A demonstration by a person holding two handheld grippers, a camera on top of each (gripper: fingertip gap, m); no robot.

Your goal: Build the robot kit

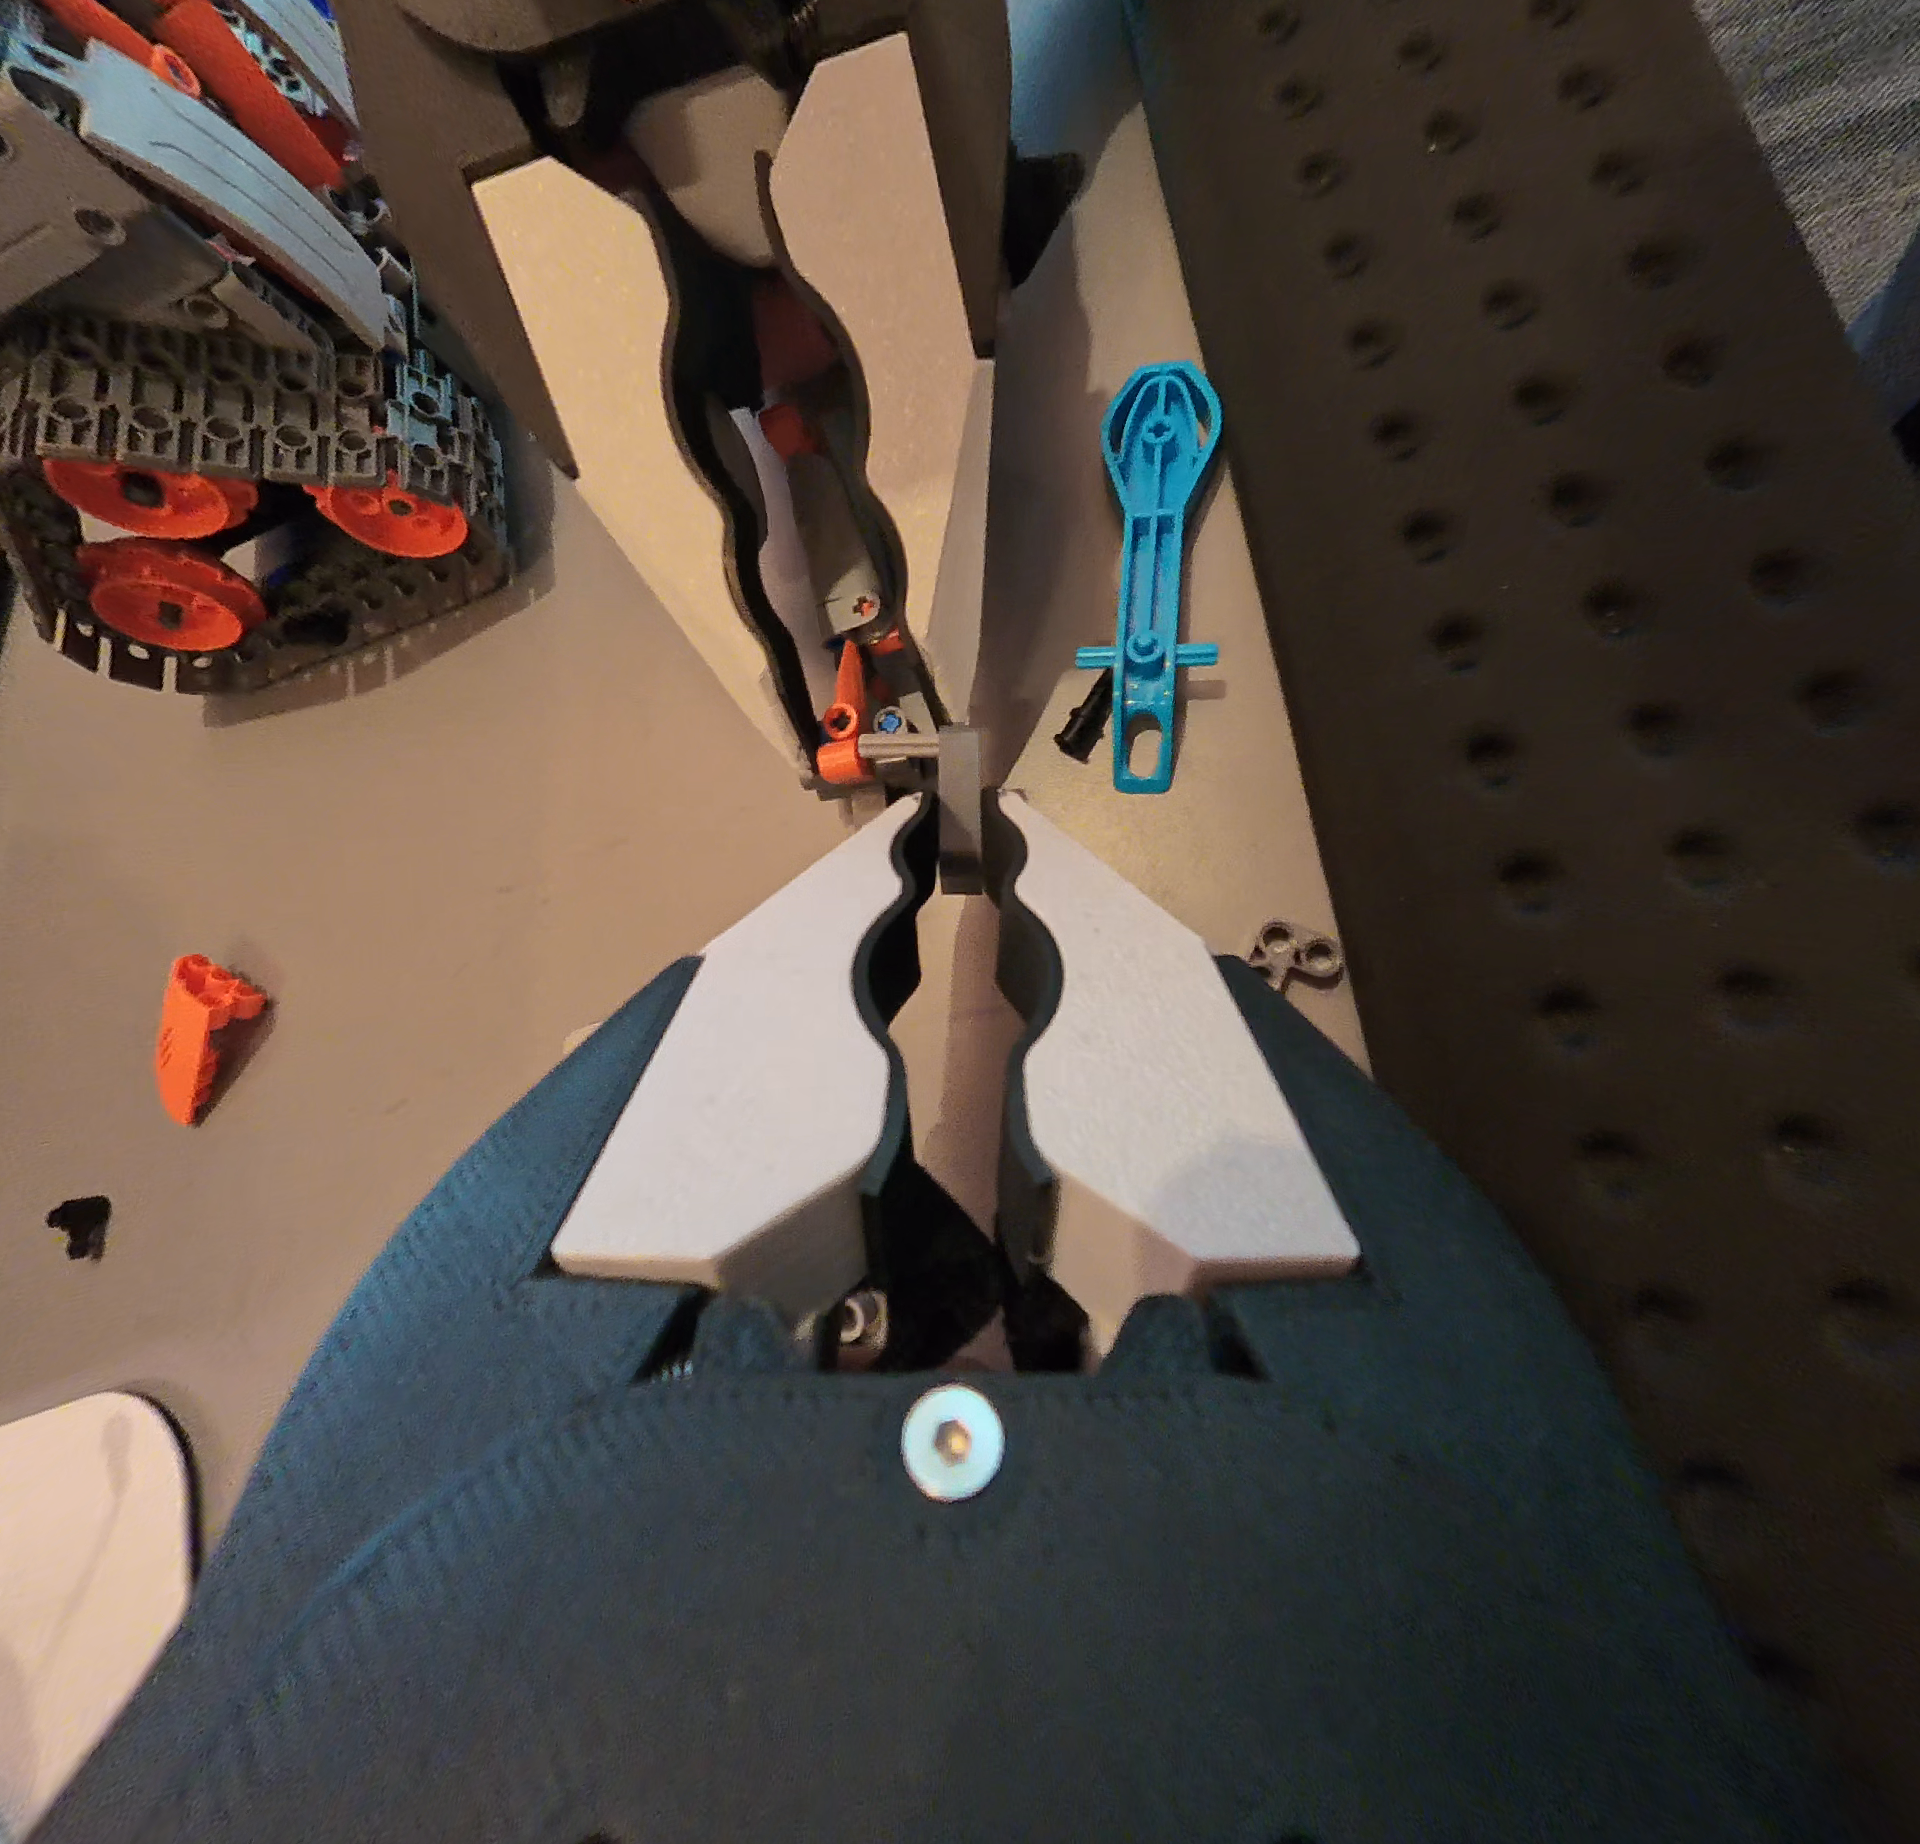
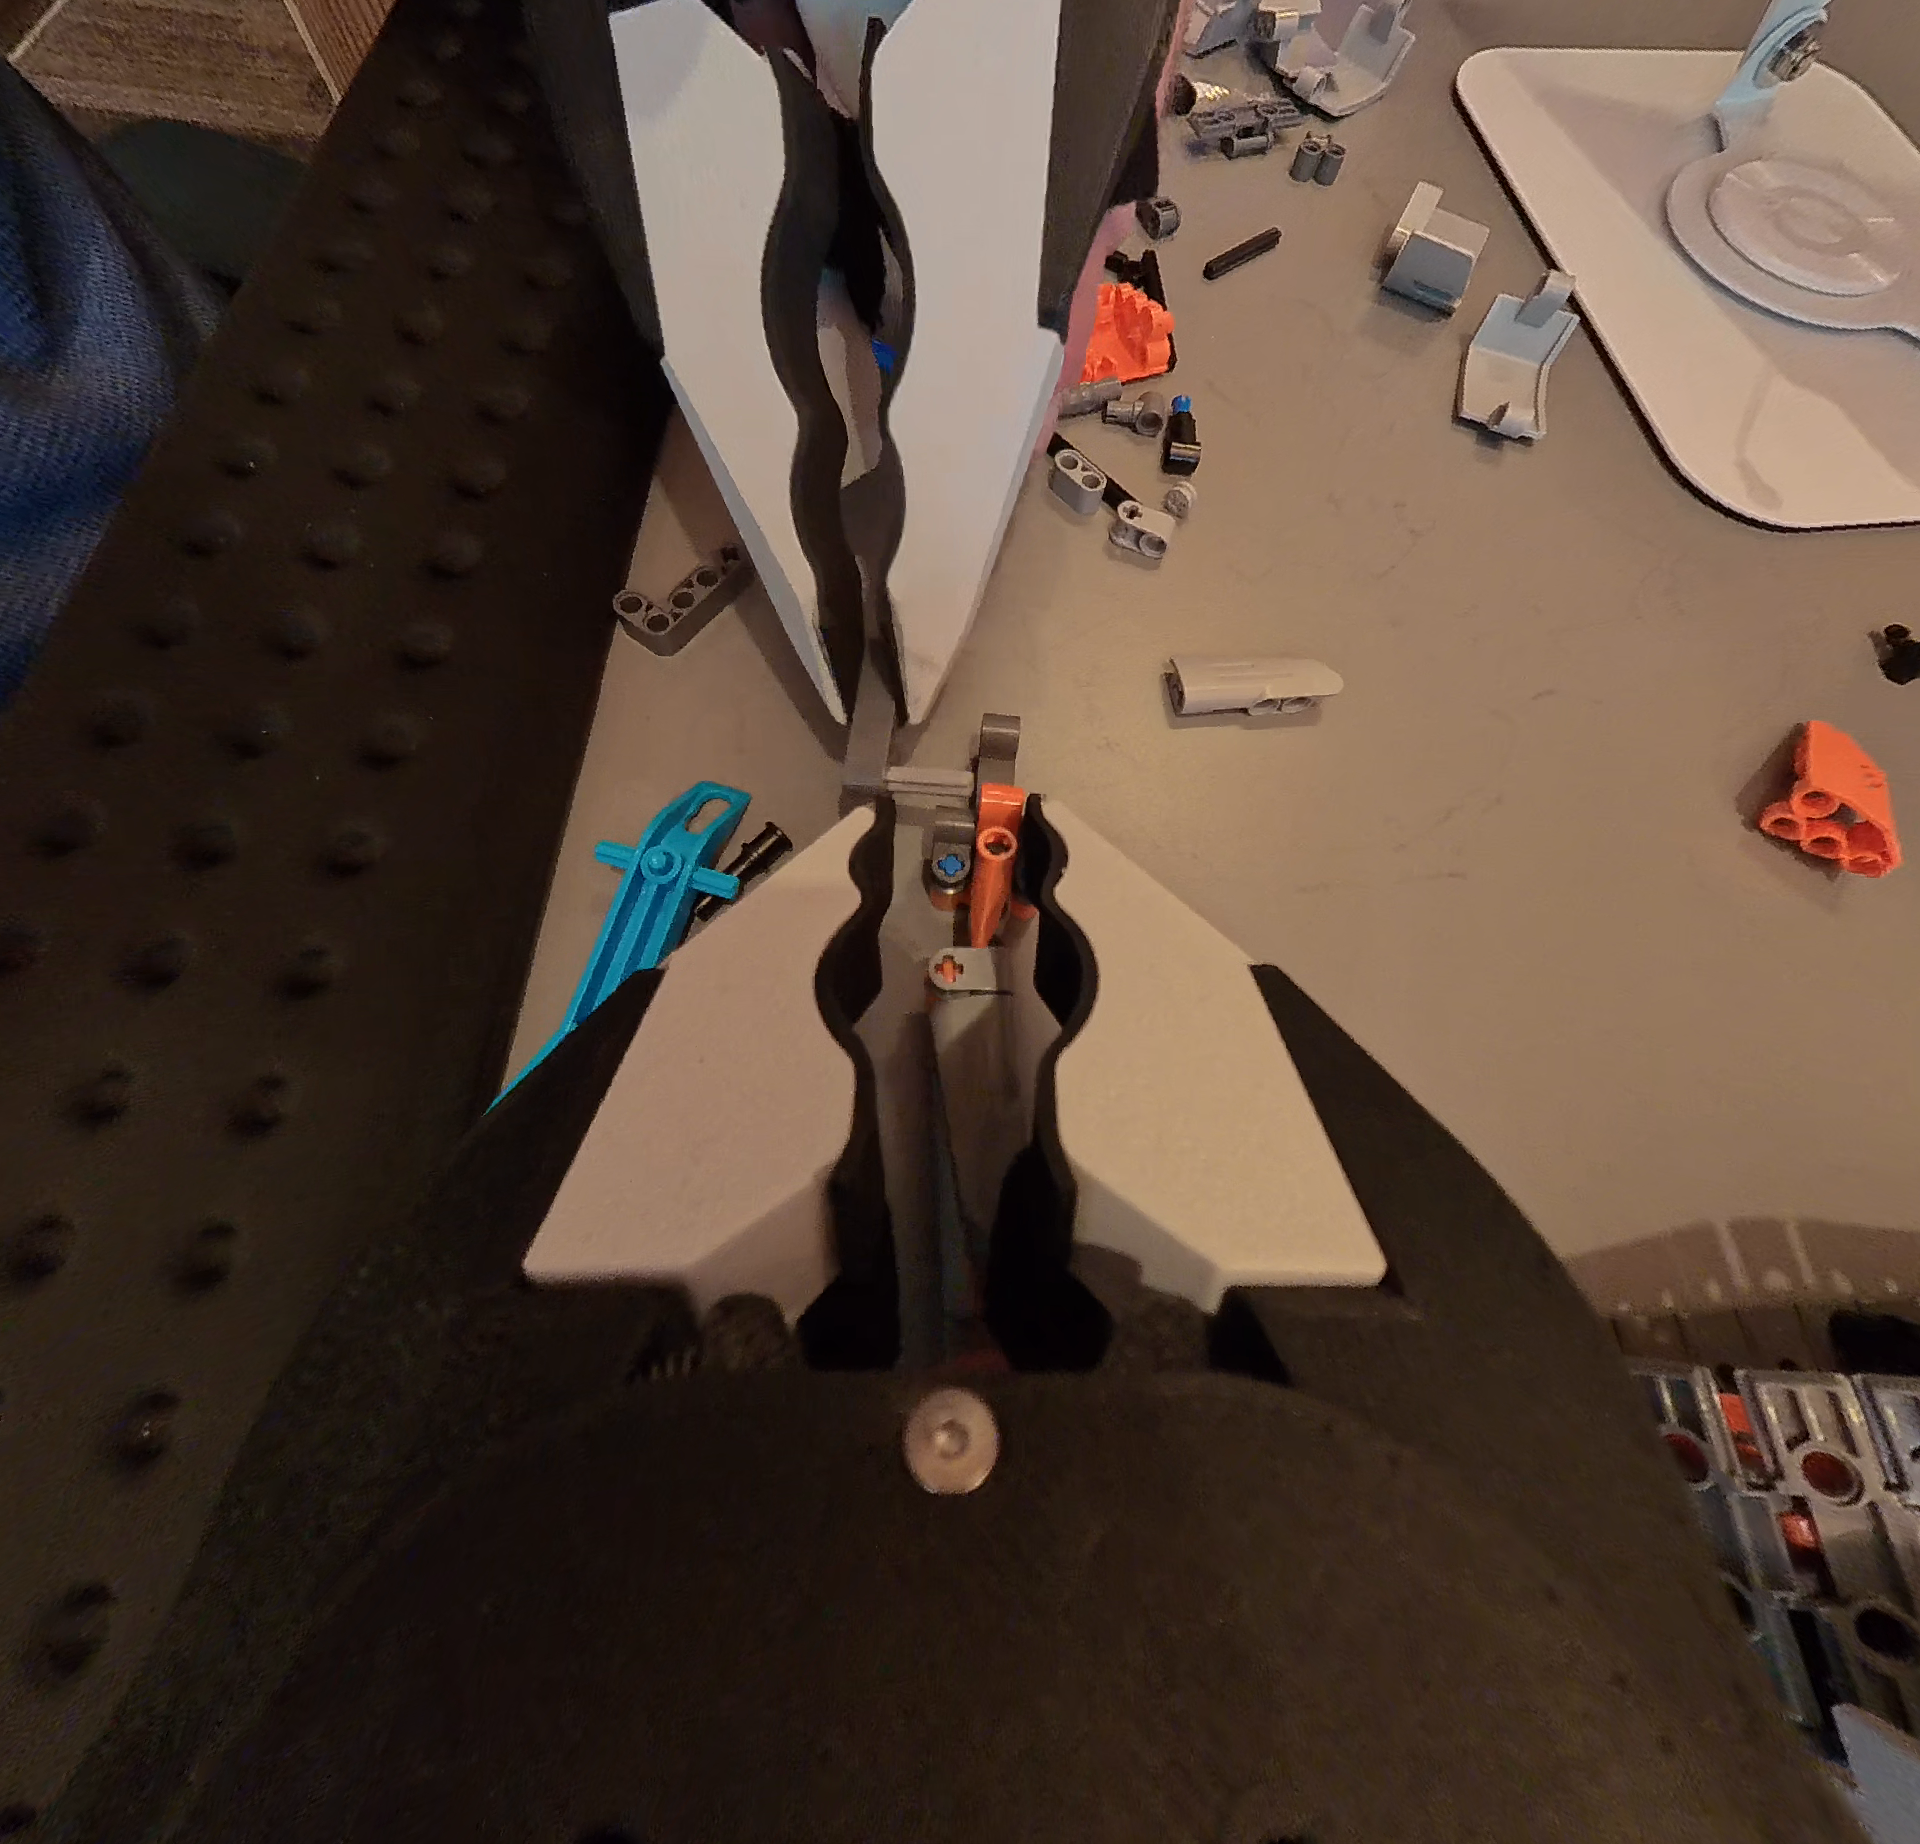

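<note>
My left gripper (image 1: 961,818) is shut on a small dark grey brick piece (image 1: 961,807) at its fingertips. My right gripper (image 2: 954,818) faces it tip to tip and is shut on a long grey and orange brick assembly (image 2: 977,911) that lies between its fingers. A short grey axle (image 1: 902,748) runs from the assembly's orange connector (image 1: 842,760) into the grey piece. In the right wrist view the left gripper (image 2: 878,719) comes down from the top with the grey piece (image 2: 868,766) against the assembly's end. In the left wrist view the right gripper (image 1: 904,755) comes from the top.
A turquoise plastic tool (image 1: 1148,589) and a black pin (image 1: 1081,724) lie beside the tips, next to a black studded mat (image 1: 1558,651). A tracked brick vehicle (image 1: 208,444) stands at upper left. Loose orange (image 2: 1823,797) and grey pieces (image 2: 1247,688) and a white stand base (image 2: 1714,288) lie on the table. My two grippers' fingertips are within a few centimetres of each other.
</note>
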